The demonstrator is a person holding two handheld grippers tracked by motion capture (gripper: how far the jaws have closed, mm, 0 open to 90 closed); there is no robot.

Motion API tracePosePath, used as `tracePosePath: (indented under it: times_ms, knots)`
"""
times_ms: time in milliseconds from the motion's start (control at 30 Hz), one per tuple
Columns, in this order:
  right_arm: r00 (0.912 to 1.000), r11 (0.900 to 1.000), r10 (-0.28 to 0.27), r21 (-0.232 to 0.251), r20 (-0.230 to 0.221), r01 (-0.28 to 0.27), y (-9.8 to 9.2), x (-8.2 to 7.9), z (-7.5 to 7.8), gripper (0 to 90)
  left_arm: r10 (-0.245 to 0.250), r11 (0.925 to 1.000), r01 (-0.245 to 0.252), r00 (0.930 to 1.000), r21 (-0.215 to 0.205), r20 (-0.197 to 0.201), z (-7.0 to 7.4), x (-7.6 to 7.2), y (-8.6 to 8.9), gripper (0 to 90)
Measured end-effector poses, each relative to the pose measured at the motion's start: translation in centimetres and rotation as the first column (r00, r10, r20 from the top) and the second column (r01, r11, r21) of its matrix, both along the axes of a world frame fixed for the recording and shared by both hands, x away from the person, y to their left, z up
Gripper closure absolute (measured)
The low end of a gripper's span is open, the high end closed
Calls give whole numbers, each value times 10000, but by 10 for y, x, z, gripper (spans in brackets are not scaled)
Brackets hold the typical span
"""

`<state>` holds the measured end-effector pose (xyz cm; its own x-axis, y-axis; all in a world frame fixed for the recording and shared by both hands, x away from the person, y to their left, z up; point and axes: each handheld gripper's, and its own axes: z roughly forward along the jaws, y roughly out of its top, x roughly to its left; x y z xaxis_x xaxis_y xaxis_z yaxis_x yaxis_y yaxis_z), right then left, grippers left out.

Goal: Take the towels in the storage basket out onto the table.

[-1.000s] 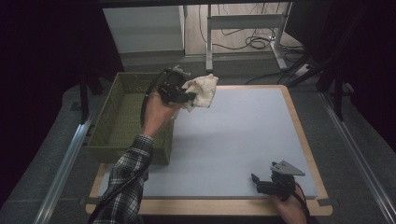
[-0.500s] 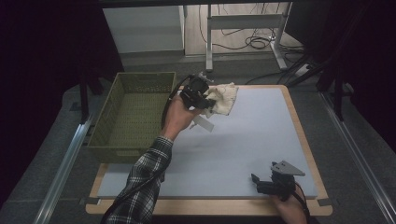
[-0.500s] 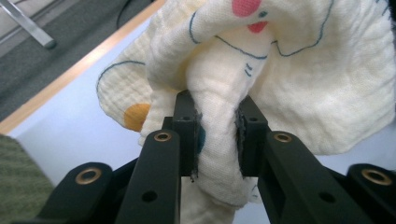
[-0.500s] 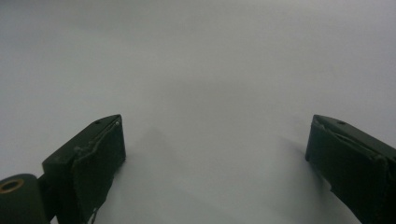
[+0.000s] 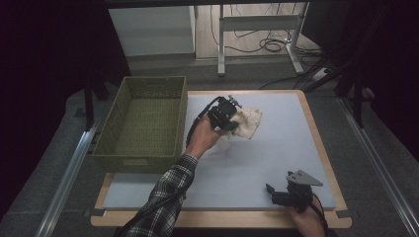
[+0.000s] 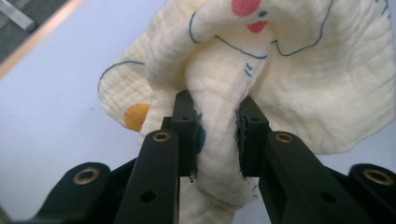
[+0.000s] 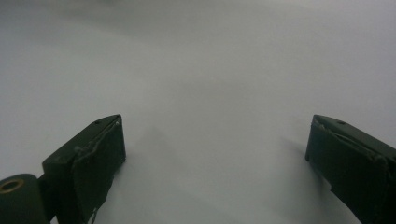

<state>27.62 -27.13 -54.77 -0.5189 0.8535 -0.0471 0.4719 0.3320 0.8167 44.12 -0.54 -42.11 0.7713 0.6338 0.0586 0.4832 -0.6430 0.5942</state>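
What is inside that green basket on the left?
The green basket looks empty: its woven floor shows bare. The near wall hides a strip of the floor behind it. The cream cloth lies outside, on the mat.

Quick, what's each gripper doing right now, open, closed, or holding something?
Left gripper: shut on the cream cloth, over the table.
Right gripper: open, nothing between its jaws.

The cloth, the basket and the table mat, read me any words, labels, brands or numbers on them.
None can be read.
The cream cloth held in the left tool bears only printed drawings: blue outlines, red and orange spots, no letters.
The green basket and the table mat carry no lettering that shows.
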Motion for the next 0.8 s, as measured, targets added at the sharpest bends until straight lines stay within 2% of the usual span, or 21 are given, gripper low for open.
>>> tracePosePath:
  times_ms: [33, 133, 167, 233, 267, 300, 333, 367, 400, 467, 600, 800]
  knots:
    - [10000, 10000, 0, 0, 0, 0, 0, 0, 0, 51, 0, 10000, 0, 10000, 0, 0, 0, 0, 0, 736]
    - [10000, 10000, 0, 8, -13, 0, 0, 0, 0, 50, -166, 9994, 170, 9997, 297, -165, -21, -3, -9, 731]
    - [10000, 10000, 0, 8, -13, 0, 0, 0, 0, 50, -166, 9994, 170, 9997, 297, -165, -21, -3, -9, 728]
    - [10000, 10000, -1, 8, -14, 1, 0, 0, 0, 51, -243, 9991, 255, 9992, 352, -327, -34, -6, -14, 726]
    - [10000, 10000, 2, 1, -10, -2, 0, 0, 0, 50, -338, 9980, 359, 9986, 511, -411, -45, -7, -17, 725]
    - [10000, 10000, 3, -1, -8, -3, 0, 0, 0, 50, -338, 9980, 359, 9986, 511, -411, -45, -7, -17, 724]
    - [10000, 10000, 11, -13, 16, -11, 0, 0, 0, 51, -391, 9974, 422, 9978, 585, -534, -54, -8, -18, 722]
    - [10000, 10000, 11, -13, 16, -11, 0, 0, 0, 51, -391, 9974, 422, 9978, 585, -534, -54, -8, -18, 719]
    - [10000, 10000, -5, 3, -4, 6, 0, 0, 0, 51, -398, 9977, 435, 9968, 527, -687, -62, -9, -20, 716]
    - [10000, 10000, -1, -1, -2, 1, 0, 0, 0, 50, -449, 9975, 490, 9958, 502, -799, -69, -10, -22, 705]
    - [10000, 10000, -5, -1, -5, 5, 0, 0, 0, 51, -423, 9984, 452, 9958, 344, -816, -80, -11, -27, 660]
    - [9999, 9999, 111, 47, -21, -111, -2, 0, 0, 54, -252, 9996, 241, 9959, -143, -865, -86, -11, -25, 474]
